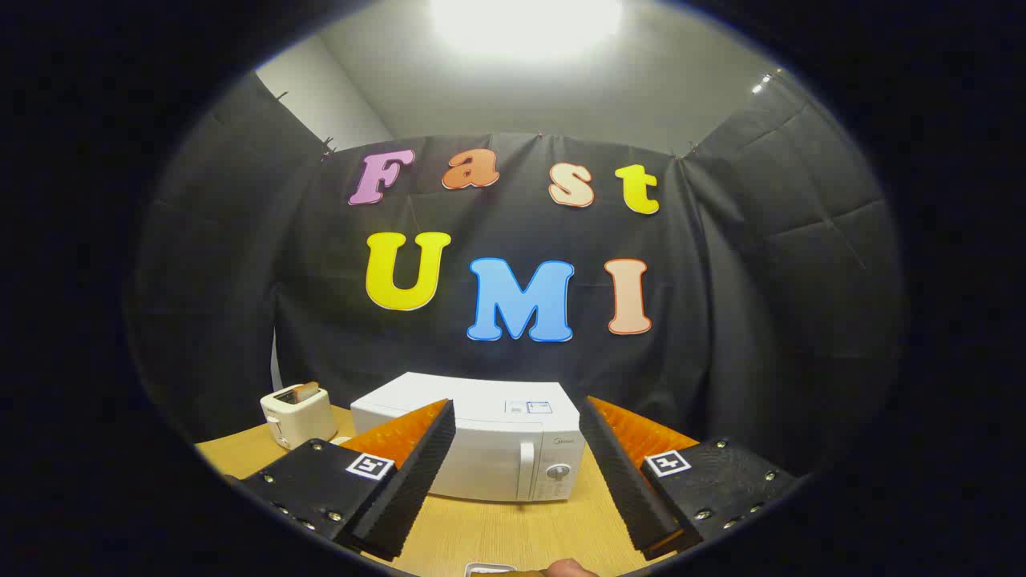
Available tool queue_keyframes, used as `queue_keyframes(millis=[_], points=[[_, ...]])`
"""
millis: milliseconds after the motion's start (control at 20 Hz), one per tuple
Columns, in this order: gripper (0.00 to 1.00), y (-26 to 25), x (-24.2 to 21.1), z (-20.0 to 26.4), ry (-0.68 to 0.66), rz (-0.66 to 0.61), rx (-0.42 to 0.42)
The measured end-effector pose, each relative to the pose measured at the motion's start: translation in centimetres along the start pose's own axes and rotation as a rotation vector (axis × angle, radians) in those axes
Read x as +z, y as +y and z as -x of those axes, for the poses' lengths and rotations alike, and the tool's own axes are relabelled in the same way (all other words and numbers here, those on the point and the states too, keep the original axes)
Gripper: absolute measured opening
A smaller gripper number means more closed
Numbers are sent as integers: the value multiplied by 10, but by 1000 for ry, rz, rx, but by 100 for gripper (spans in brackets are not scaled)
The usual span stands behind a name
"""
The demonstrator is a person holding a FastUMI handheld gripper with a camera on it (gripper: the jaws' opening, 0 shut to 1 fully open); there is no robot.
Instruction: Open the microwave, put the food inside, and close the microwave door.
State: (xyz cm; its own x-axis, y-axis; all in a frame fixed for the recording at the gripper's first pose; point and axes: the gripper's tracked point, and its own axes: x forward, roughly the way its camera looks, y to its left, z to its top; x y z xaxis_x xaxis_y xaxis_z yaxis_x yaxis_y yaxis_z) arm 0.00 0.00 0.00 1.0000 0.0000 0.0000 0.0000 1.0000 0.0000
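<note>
1. Gripper (pixel 517 449): fingers spread wide apart, holding nothing.
2. Microwave (pixel 473 437): white, door closed, standing on the wooden table (pixel 497 533) just beyond and between the fingers.
3. Toaster (pixel 296 415): white, well beside the microwave.
4. Food: a pale object (pixel 489 570) near the table edge, identity unclear.

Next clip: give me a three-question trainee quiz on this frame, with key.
1. True or false: the microwave door is shut.
2. The toaster stands on which side of the microwave, seen from the gripper? A) left B) right C) on top
3. Fill in: the gripper's fingers are ____, holding nothing.

Key: 1 true; 2 A; 3 open
</note>
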Motion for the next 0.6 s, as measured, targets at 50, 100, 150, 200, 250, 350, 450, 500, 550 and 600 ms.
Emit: queue_keyframes(millis=[50,100,150,200,250,350,450,500,550,600], points=[[98,0,-1,0,4,-3,-2],[98,-1,-2,1,7,-5,-3],[98,-1,-3,2,8,-5,-6],[98,-3,-2,3,7,-4,-10],[98,-4,-2,4,5,-3,-13],[98,-7,-1,7,0,0,-23],[98,-9,0,8,-4,0,-28],[98,-10,2,9,-8,-2,-29],[98,-11,2,11,-11,-5,-31],[98,-11,3,13,-12,-7,-32]])
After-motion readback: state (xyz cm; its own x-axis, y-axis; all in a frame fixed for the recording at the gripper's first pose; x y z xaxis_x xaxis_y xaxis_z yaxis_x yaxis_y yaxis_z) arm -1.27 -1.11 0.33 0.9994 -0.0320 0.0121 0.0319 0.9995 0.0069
